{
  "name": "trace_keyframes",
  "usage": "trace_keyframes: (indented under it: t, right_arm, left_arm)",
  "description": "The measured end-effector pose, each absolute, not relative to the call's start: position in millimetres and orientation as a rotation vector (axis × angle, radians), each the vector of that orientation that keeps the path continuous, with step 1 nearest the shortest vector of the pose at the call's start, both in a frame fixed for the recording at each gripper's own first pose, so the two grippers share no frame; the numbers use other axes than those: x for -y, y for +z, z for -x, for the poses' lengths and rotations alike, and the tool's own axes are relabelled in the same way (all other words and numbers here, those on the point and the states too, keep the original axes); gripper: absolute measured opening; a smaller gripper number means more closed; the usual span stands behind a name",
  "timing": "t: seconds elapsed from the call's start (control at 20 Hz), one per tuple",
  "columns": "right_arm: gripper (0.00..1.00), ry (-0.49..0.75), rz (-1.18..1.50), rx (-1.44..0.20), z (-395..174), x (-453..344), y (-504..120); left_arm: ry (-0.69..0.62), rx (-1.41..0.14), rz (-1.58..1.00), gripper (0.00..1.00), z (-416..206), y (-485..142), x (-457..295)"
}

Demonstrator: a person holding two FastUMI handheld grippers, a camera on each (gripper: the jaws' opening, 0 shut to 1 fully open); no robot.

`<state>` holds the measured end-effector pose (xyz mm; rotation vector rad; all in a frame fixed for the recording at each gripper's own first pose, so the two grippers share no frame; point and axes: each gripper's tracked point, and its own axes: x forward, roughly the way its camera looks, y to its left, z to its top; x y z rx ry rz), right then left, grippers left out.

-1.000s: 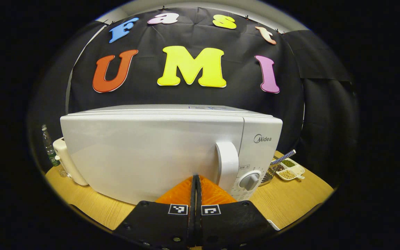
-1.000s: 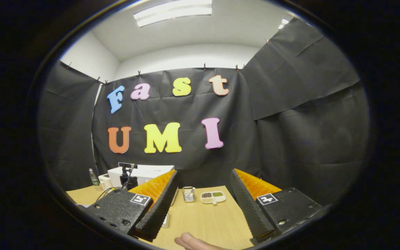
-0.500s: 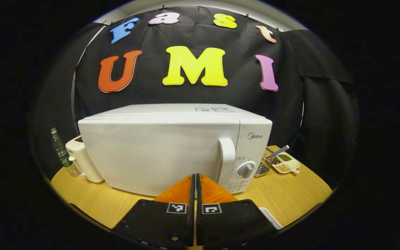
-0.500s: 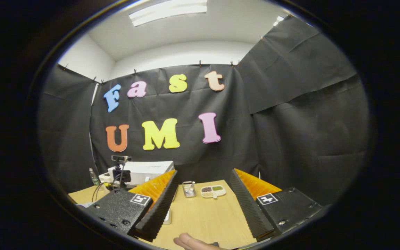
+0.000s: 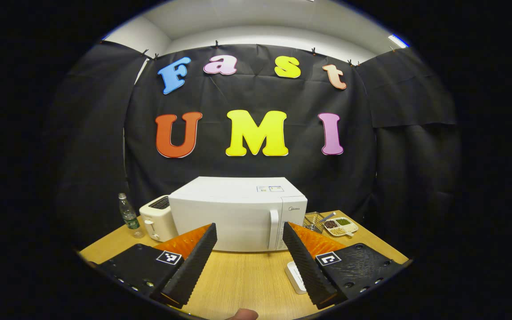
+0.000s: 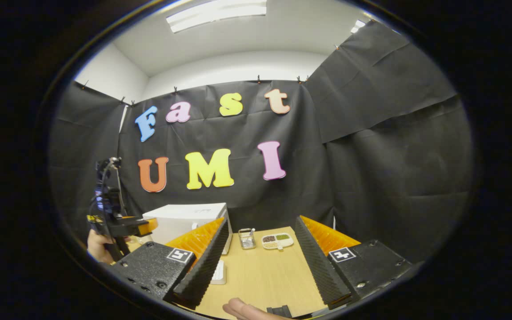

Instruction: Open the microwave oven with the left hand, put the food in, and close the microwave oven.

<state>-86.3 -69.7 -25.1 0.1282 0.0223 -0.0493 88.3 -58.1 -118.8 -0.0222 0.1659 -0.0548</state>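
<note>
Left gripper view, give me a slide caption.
Open left gripper faces the closed microwave on the wooden table, toaster beside it.

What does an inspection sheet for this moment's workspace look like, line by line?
Surface: wooden table, light wood, bare in front of the microwave.
Job's things: white microwave, door closed, handle at the door's right edge; food: nothing seen.
Clutter: toaster and plastic bottle left of the microwave; wire basket and divided dish of beans to its right; small white flat object on the table near the grippers.
Grippers: left gripper open, holding nothing, apart from the microwave; right gripper open, holding nothing.
Cables: a cable on the left gripper's rig in the right gripper view.
Surroundings: black cloth walls, ceiling light.
</note>
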Motion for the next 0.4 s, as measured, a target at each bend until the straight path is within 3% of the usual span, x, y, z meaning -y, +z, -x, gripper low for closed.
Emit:
trace_keyframes:
  t: [0.2, 0.4]
  right_arm:
    - [0.89, -0.062, -0.120, -0.006, 96.6, 57.2, -15.1]
    - [0.89, -0.041, -0.100, -0.001, 107.6, 42.6, -10.6]
  left_arm:
    - [-0.108, -0.098, 0.084, 0.93, -19.1, -67.9, 68.0]
    - [-0.068, -0.011, 0.114, 0.94, 32.1, -27.2, 41.7]
